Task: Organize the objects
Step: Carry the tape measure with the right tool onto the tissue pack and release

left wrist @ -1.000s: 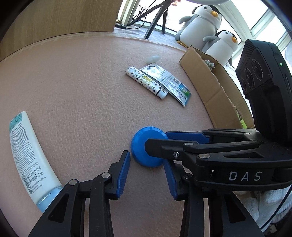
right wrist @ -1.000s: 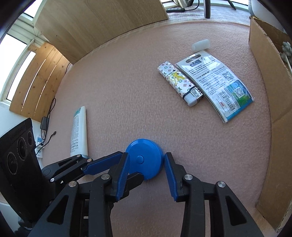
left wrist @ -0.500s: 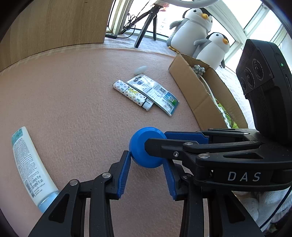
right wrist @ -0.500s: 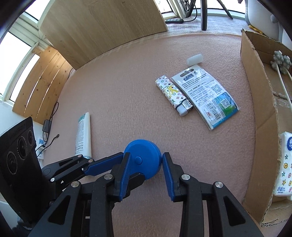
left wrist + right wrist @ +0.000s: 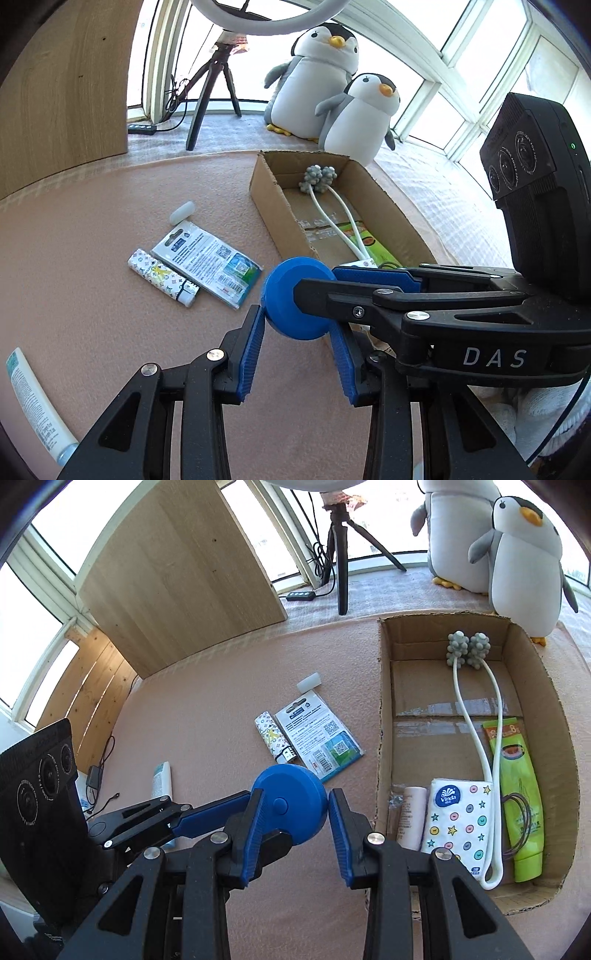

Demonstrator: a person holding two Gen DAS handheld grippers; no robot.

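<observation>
Both grippers' jaws around the raised blue disc.

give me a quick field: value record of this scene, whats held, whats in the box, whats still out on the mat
held: blue round disc, pinched by both the left gripper and the right gripper
box: open cardboard box on the right
in box: massager with two knobbly balls, tissue pack, green tube, pink tube
on mat: patterned lighter, flat printed packet, small white cap, white tube
background: two penguin plushes, tripod
</observation>
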